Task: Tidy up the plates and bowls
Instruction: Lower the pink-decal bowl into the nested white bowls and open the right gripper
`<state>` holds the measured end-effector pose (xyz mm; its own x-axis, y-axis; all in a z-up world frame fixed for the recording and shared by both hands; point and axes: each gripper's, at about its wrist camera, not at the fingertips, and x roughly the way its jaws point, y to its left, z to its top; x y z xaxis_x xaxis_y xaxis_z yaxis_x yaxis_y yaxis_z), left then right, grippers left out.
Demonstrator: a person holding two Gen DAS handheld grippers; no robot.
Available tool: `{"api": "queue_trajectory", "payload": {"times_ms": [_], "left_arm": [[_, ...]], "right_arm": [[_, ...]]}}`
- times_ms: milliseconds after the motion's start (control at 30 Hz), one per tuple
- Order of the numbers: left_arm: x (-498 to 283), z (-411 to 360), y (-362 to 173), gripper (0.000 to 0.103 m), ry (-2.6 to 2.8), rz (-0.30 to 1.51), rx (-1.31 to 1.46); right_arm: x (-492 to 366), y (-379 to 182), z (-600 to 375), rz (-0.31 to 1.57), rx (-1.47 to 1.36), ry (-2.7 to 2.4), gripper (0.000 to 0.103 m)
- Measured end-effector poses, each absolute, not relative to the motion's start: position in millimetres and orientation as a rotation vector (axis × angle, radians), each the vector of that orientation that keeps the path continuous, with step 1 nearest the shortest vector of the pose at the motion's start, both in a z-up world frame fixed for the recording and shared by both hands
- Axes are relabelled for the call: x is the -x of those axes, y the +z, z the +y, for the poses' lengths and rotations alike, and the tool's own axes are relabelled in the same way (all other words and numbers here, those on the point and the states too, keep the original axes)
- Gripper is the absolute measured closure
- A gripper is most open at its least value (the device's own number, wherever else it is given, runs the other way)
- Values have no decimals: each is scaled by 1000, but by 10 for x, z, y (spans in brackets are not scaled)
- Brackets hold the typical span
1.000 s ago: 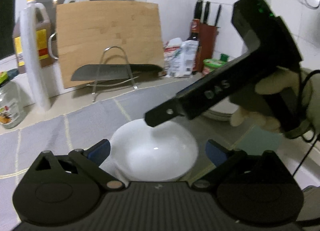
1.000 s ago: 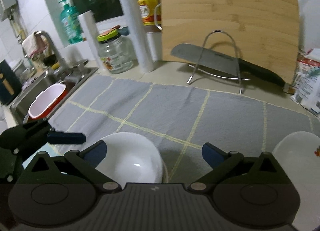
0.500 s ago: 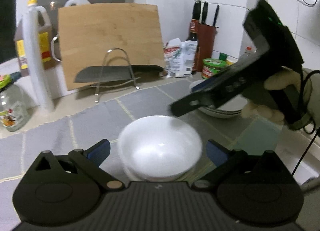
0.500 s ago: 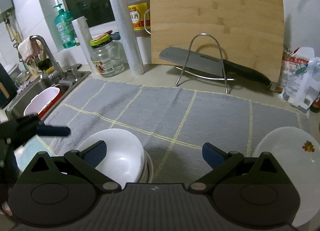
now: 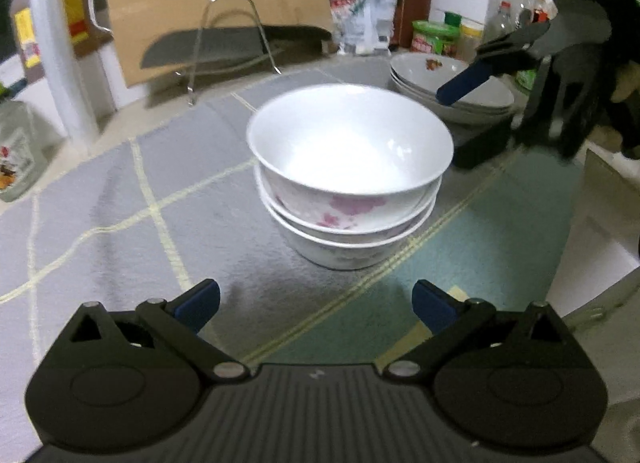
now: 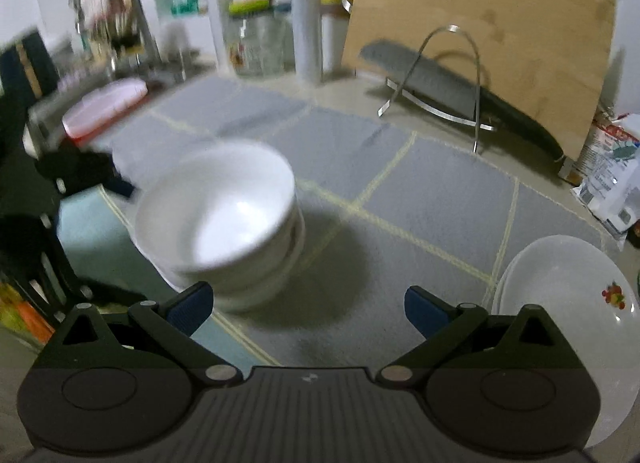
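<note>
Left wrist view: the left gripper [image 5: 316, 303] is held wide open and empty, the stacked bowls [image 5: 350, 175] just ahead; the right gripper [image 6: 306, 309] likewise gapes empty.

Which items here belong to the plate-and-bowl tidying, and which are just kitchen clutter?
Job: stacked bowls; stacked plates; left gripper, open; right gripper, open.

Clutter: cutting board; knife; wire rack; glass jar; mat.
</note>
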<state>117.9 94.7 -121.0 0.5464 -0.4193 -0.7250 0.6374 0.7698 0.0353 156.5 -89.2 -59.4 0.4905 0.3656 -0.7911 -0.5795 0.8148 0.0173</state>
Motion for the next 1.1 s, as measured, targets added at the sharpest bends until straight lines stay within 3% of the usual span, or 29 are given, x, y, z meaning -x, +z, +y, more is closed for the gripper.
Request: {"api": "queue_trajectory", "payload": {"times_ms": [300, 1100], "left_arm": [[-1407, 736, -1415, 1, -640, 810, -355], [-1361, 795, -1482, 0, -655, 716, -324]], "right_arm": [[-1581, -1093, -770, 946, 373, 615, 0], [-1673, -1175, -816, 851, 380, 745, 0]]}}
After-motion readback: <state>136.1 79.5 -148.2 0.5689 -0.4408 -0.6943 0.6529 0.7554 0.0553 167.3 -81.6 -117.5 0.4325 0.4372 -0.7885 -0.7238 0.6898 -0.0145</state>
